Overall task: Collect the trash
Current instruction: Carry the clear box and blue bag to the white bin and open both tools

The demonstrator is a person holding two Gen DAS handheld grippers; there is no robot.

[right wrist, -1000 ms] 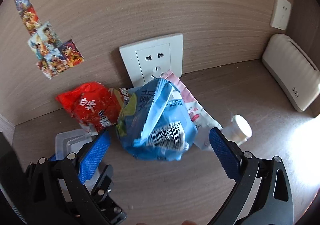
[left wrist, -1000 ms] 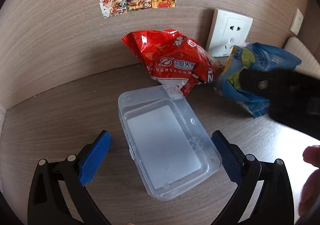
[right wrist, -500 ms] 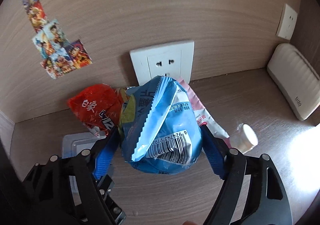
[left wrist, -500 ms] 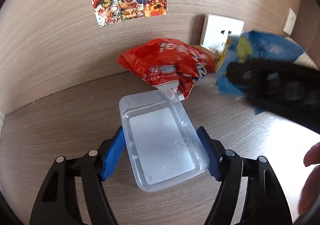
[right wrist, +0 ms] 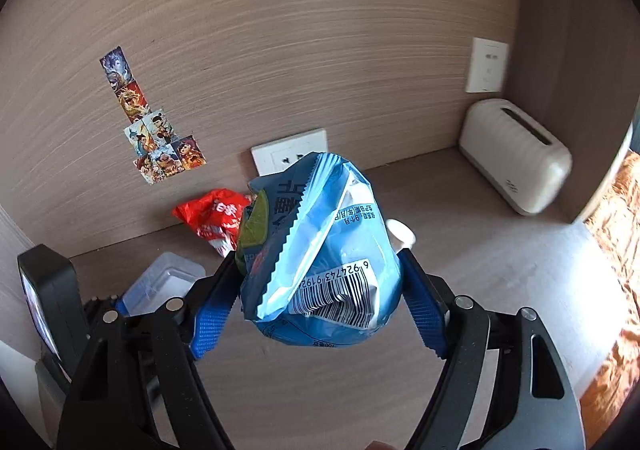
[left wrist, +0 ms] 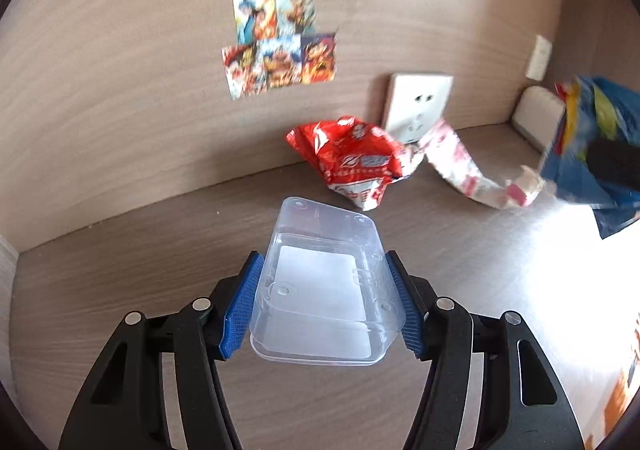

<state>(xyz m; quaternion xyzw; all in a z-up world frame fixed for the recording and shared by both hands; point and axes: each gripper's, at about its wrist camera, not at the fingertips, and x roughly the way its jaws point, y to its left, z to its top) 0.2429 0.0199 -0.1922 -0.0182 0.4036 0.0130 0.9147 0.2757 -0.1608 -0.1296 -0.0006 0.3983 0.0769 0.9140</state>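
Note:
My left gripper (left wrist: pixel 323 257) has its blue pads pressed on the sides of a clear plastic box (left wrist: pixel 320 298), and its jaws are still closing. The box hangs tilted above the wooden shelf (left wrist: pixel 120 270). My right gripper (right wrist: pixel 317 259) is shut on a crumpled blue snack bag (right wrist: pixel 332 210), held off the shelf. That blue snack bag (left wrist: pixel 592 154) appears blurred at the right edge of the left wrist view. A red snack bag (left wrist: pixel 348 162) and a pink-and-white wrapper (left wrist: pixel 460 166) lie against the back wall. The clear box (right wrist: pixel 160 282) shows low at the left of the right wrist view.
A white wall socket (left wrist: pixel 420 106) sits behind the red bag. A cream box-shaped device (right wrist: pixel 516 158) stands in the right corner, with a small white bottle (right wrist: pixel 402 236) on the shelf nearer me. Picture stickers (left wrist: pixel 276 46) are on the back wall. Orange fabric (right wrist: pixel 616 250) lies past the shelf's right edge.
The left jaws closed onto the clear box and lifted it, tilting it. The right jaws closed on the blue bag and raised it, uncovering the pink-and-white wrapper.

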